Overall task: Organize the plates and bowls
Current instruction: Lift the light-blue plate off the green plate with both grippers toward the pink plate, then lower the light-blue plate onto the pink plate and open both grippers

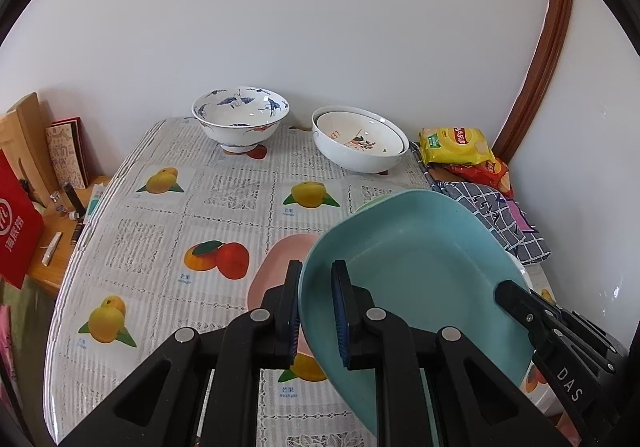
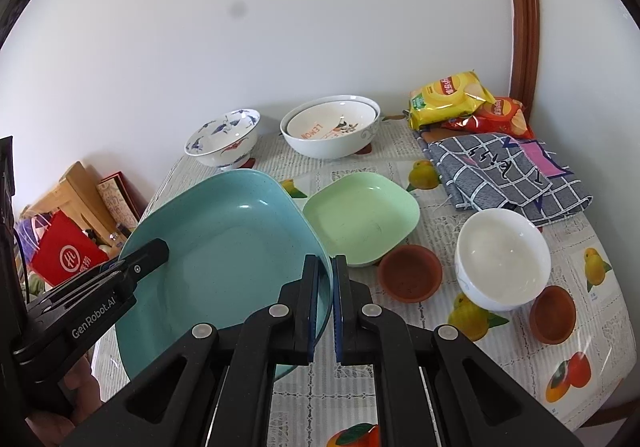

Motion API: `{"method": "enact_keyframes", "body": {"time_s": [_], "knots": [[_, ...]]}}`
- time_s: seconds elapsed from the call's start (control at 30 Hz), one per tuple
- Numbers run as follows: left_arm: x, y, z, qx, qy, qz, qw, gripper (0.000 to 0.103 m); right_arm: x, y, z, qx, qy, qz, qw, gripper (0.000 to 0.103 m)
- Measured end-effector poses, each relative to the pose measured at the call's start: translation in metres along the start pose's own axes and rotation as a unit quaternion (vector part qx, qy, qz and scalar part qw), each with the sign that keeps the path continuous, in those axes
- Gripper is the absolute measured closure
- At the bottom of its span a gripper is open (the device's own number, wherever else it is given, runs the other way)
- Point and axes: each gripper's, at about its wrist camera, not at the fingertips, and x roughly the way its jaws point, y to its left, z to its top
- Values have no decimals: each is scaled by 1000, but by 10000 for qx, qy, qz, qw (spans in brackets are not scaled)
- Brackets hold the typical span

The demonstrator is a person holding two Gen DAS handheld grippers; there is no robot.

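Note:
Both grippers hold a large teal plate (image 1: 416, 267) tilted above the table; it also shows in the right wrist view (image 2: 224, 247). My left gripper (image 1: 317, 311) is shut on its left rim. My right gripper (image 2: 325, 307) is shut on its right rim. A pink plate (image 1: 276, 267) lies on the table under it. A green plate (image 2: 360, 217) lies just beyond. Two brown saucers (image 2: 410, 273) (image 2: 554, 313) and a white bowl (image 2: 502, 257) sit to the right. A blue-patterned bowl (image 1: 240, 119) and two nested white bowls (image 1: 360, 143) stand at the back.
Chip bags (image 2: 452, 97) and a folded checked cloth (image 2: 508, 175) lie at the back right. A side shelf with a red bag (image 1: 14, 219) and books stands left of the table. The wall runs close behind the table.

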Motion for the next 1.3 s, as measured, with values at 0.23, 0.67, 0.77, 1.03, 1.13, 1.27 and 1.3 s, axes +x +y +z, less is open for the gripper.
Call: {"method": "enact_keyframes", "body": {"time_s": [0.23, 0.67, 0.77, 1.03, 1.13, 1.27, 1.3], "knots": [[11, 11, -9, -61, 143, 25, 9999, 89, 14, 6, -8, -57, 170, -31, 9998, 96], [48, 46, -37, -330, 596, 181, 9975, 89, 58, 27, -32, -244, 699, -47, 9972, 96], [55, 52, -40, -369, 677, 202, 9968, 89, 67, 29, -35, -292, 814, -54, 9962, 96], [74, 57, -40, -462, 811, 195, 9954, 89, 88, 33, -36, -423, 961, -134, 9944, 95], [85, 56, -38, -496, 870, 161, 9948, 89, 96, 33, -32, -497, 979, -194, 9938, 95], [93, 55, -33, -474, 870, 172, 9949, 89, 106, 30, -26, -504, 992, -199, 9936, 95], [94, 55, -31, -472, 860, 182, 9950, 89, 108, 29, -24, -528, 995, -193, 9935, 95]]}}
